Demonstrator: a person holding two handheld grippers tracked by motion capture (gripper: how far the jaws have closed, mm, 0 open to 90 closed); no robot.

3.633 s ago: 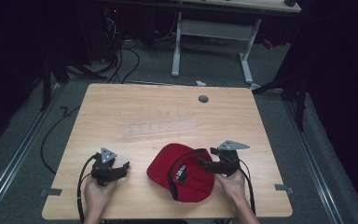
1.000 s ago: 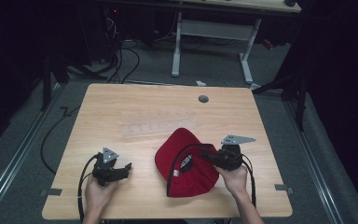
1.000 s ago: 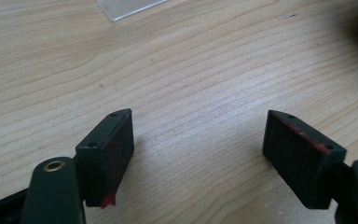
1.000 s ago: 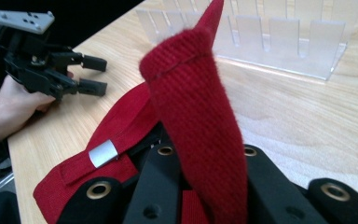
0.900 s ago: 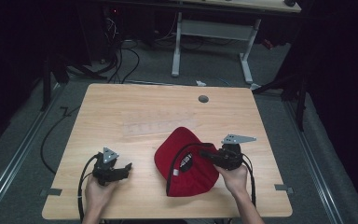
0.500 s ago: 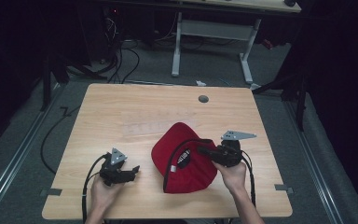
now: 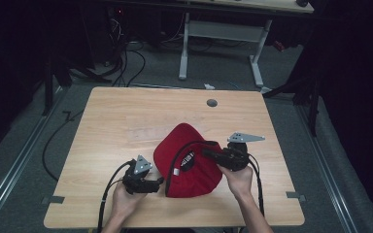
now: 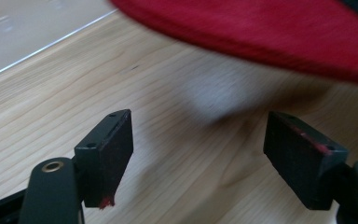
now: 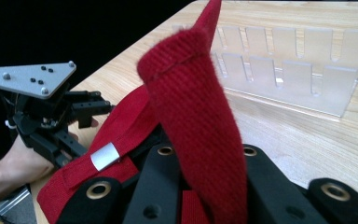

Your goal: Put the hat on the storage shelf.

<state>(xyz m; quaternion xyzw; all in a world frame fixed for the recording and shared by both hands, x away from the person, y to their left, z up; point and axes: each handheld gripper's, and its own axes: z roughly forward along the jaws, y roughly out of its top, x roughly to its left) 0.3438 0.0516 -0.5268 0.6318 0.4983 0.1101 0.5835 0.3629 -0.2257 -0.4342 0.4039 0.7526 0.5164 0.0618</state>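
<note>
Up front, we see a clear slotted rack (image 9: pixel 284 74) lying on the desk (image 7: pixel 126 116), nothing in its slots. Our right gripper (image 7: pixel 209 154) has its fingers clenched on a fold of the red cap (image 7: pixel 194 165), which is tipped up, its black underside and white tag showing. Our left gripper (image 7: pixel 158 183), fingers spread wide, sits just beside the cap's brim.

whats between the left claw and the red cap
Only bare wood of the table: in the left gripper view, the open left claw faces the red cap, with nothing between them.
</note>
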